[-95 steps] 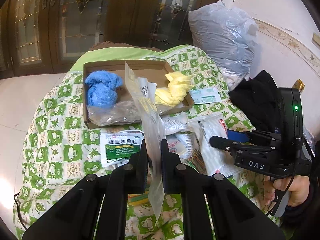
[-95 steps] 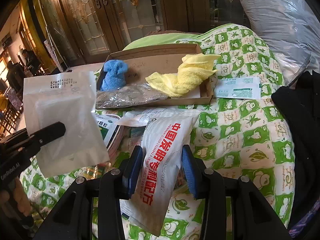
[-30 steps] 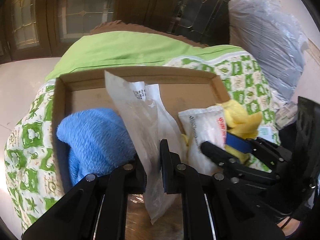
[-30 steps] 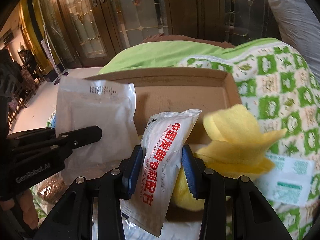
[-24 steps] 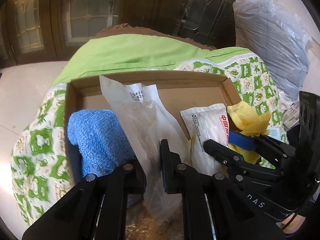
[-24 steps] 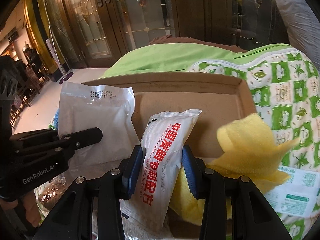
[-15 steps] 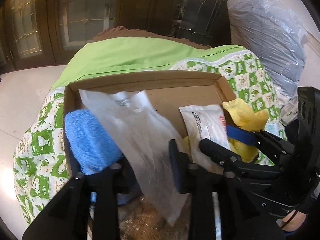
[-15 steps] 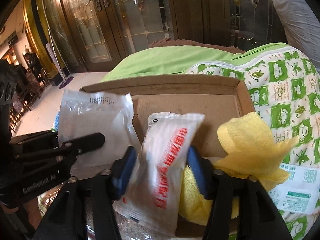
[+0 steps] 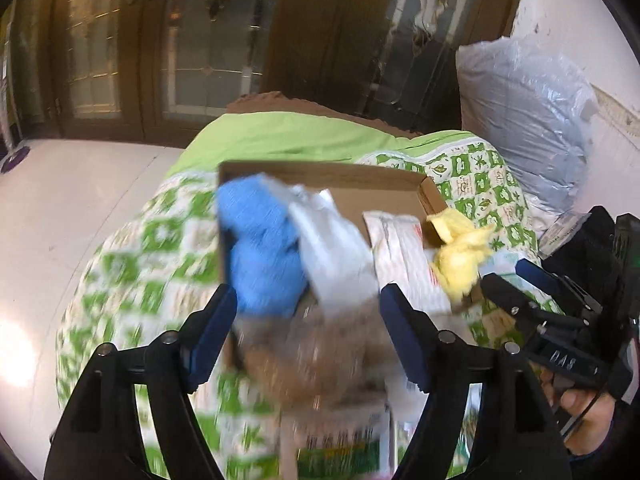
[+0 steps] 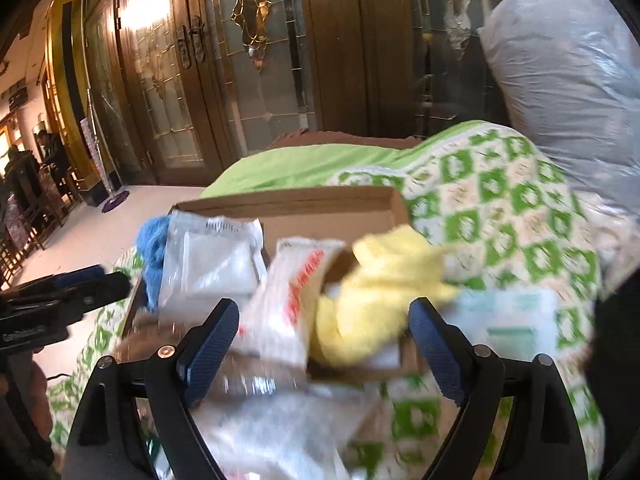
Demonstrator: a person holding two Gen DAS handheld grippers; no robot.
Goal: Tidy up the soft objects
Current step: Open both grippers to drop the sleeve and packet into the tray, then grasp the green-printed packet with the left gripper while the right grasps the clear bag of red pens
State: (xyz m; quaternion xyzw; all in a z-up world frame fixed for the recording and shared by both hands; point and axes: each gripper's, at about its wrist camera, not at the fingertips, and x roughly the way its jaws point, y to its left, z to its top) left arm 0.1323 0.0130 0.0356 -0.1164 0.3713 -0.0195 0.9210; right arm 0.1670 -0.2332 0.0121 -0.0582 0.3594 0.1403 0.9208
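Both packets lie in the box [image 9: 344,178] on the bed: the clear pouch [image 9: 332,256] beside the blue towel [image 9: 260,256], the red-print packet [image 10: 288,300] against the yellow cloth [image 10: 376,288]. Left gripper [image 9: 308,332] and right gripper [image 10: 324,340] gape empty. Next, probably another loose packet.

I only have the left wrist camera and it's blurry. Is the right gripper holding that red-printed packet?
Observer: No. In the right wrist view the right gripper is open, and the red-printed packet is in the cardboard box.
Operator: What's beside it?
Observer: It sits between the clear pouch on its left and the yellow towel on its right.
Operator: Anything outside the box on the right?
Observer: A white and green sachet lies on the quilt, just right of the box.
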